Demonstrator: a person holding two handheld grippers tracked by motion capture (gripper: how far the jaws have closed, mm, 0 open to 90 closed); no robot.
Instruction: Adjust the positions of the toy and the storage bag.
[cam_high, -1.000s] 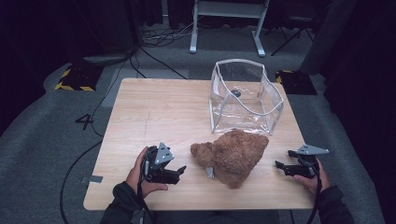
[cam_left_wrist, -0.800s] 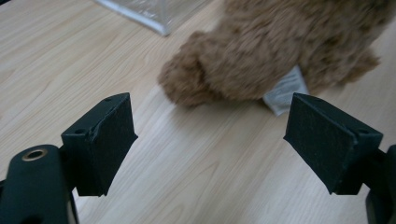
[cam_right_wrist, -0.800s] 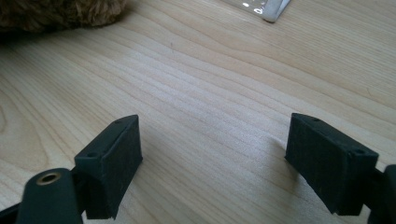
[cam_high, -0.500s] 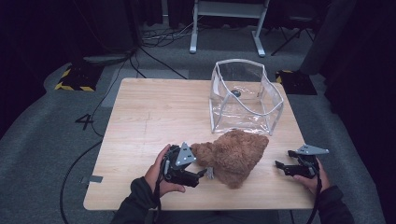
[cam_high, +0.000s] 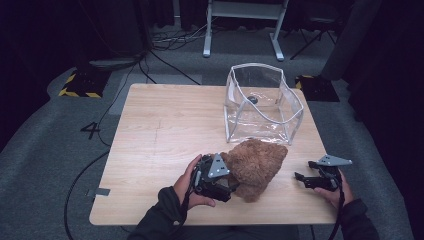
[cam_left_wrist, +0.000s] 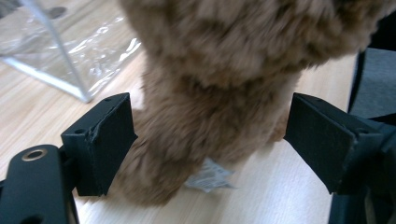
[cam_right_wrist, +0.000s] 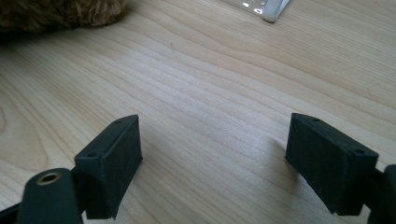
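Now we see the left gripper (cam_left_wrist: 205, 140) spread wide around the brown plush toy (cam_high: 257, 165), and the right gripper (cam_right_wrist: 215, 163) spread wide over bare table (cam_high: 165, 130).

We look down on a light wooden table (cam_high: 165, 125) standing on grey carpet (cam_high: 45, 165). The room around it is dark, hung with black curtains (cam_high: 385, 60). Behind the table we see the white legs of a metal stand (cam_high: 242, 20), with black cables (cam_high: 165, 40) trailing across the floor. At the left lies a yellow-and-black striped plate (cam_high: 80, 85), and nearer us a "4" (cam_high: 91, 130) marked on the carpet.
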